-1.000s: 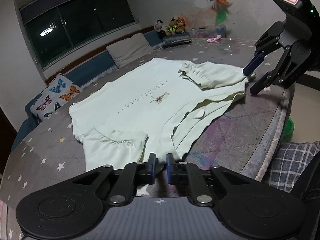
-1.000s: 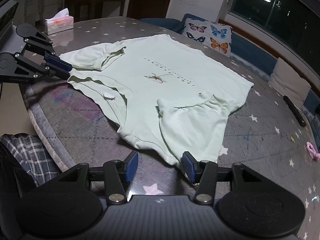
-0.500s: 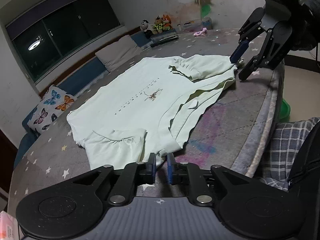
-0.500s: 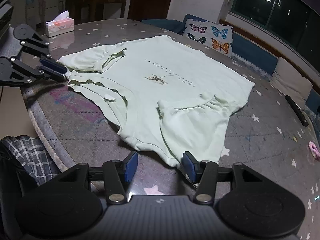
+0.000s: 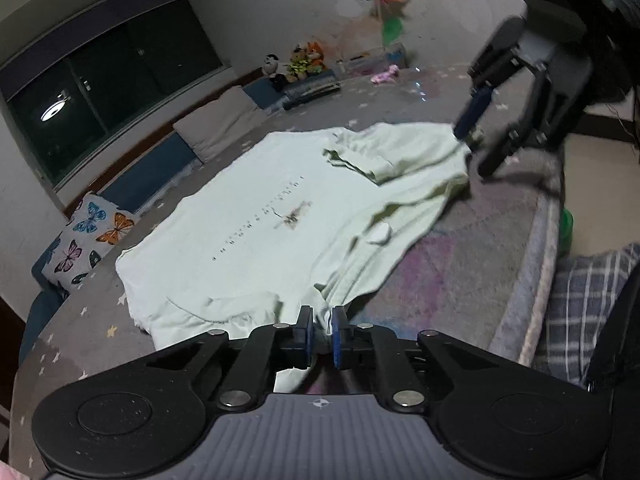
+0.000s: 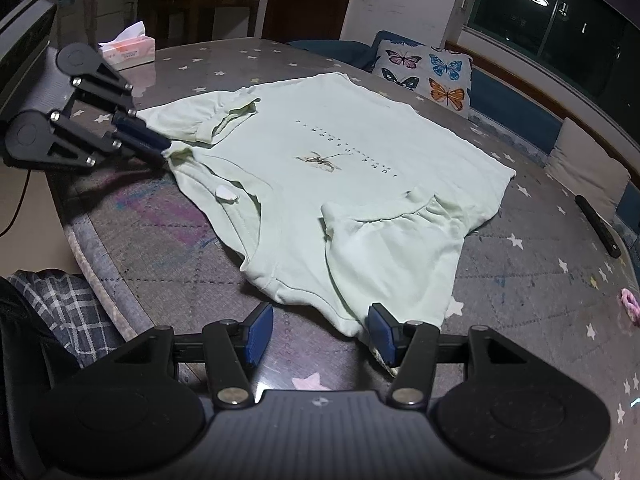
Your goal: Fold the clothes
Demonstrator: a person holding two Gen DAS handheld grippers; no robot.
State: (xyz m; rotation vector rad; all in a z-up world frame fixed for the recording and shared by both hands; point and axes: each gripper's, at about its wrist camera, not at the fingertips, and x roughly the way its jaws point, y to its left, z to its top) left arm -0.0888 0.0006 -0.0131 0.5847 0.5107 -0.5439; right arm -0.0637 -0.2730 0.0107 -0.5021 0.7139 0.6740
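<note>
While the left gripper (image 6: pixel 160 148), at the table's (image 6: pixel 520 280) near-left edge, has in the last second pinched and lifted the pale green T-shirt's (image 6: pixel 340 168) shoulder, the shirt lies spread mid-table, both sleeves folded in. The right gripper (image 6: pixel 320 330) still hovers wide at the other shoulder, so a lengthwise fold seems underway; tissue box (image 6: pixel 130 46) and remote (image 6: pixel 598 226) sit clear.

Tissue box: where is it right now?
Right wrist view, far upper left: the tissue box sits on the starred table behind the left gripper, beyond the T-shirt.
</note>
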